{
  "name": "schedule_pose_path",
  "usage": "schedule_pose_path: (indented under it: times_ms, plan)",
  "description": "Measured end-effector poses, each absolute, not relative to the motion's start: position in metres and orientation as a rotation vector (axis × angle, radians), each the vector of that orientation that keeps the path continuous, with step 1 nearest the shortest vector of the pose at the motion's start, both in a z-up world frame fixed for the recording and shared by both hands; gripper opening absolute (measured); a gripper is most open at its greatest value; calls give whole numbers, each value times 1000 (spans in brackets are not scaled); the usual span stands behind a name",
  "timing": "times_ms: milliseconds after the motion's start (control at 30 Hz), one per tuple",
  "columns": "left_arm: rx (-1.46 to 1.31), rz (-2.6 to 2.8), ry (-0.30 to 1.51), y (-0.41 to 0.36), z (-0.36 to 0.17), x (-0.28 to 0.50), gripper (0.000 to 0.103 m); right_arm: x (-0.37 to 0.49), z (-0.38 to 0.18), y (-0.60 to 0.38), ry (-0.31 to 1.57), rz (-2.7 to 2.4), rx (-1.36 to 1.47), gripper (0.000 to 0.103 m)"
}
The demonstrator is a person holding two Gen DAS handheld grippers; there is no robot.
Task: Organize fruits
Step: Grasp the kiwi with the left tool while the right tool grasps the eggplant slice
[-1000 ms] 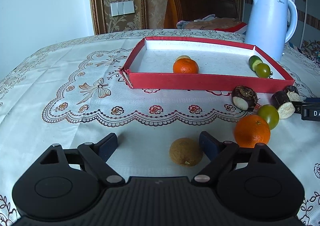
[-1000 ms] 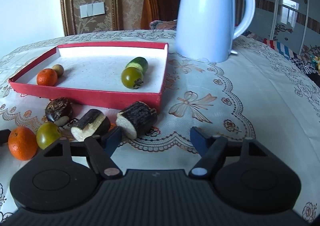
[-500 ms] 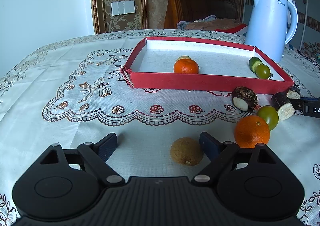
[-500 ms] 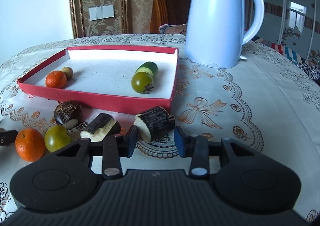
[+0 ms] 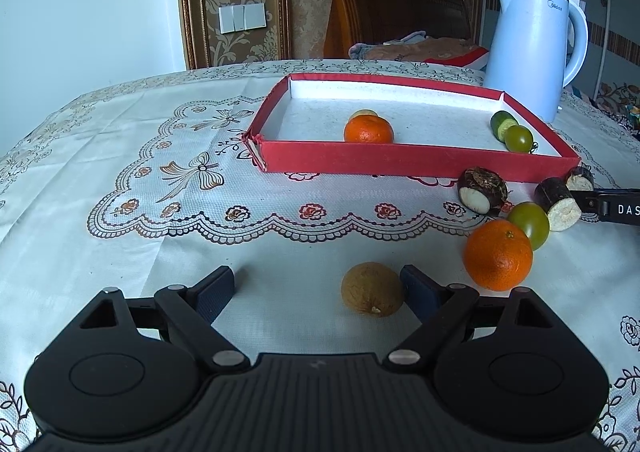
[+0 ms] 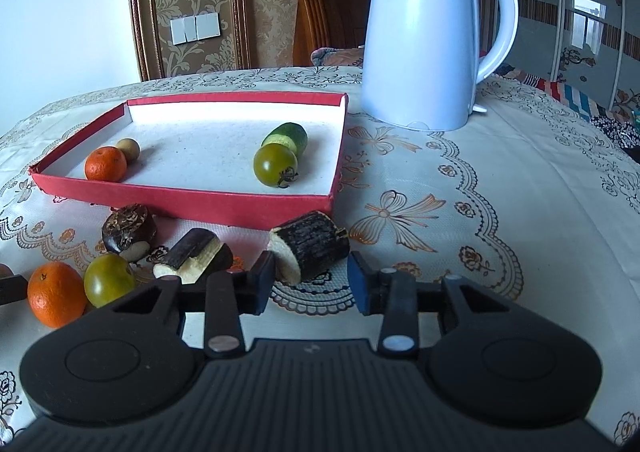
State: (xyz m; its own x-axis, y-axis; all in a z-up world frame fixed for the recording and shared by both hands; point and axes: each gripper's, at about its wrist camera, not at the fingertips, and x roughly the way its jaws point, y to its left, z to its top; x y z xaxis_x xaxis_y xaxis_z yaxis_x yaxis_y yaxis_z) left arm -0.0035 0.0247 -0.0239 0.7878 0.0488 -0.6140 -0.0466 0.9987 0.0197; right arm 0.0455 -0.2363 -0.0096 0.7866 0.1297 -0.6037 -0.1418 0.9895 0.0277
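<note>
Lace-patterned tablecloth (image 5: 120,124) covers the table, a kettle (image 6: 424,36) behind. Loose fruit is meant for the red tray (image 6: 192,200). A dark stub (image 6: 310,246) is clamped by the narrowed right gripper (image 6: 311,282), presumably for lifting; a brown fruit (image 5: 372,289) lies between the wide left gripper (image 5: 316,286) jaws.

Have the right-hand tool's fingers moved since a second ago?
Yes. The right gripper has closed inward around the dark cane piece by the red tray; the left pad touches it.
</note>
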Motion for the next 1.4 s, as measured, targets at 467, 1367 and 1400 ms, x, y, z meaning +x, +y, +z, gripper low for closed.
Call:
schedule_pose_path:
  times_ms: [467,1367,1400]
  plan:
    - [53,-29,644,15,-22,-8,71,45,-10,-235,651,143,-33,37]
    - [96,-32,626,8,-22,-10,46,45,-9,-234,651,138,-51,37]
    - [101,-29,625,7,-22,-10,46,45,-9,-234,651,138,-51,37]
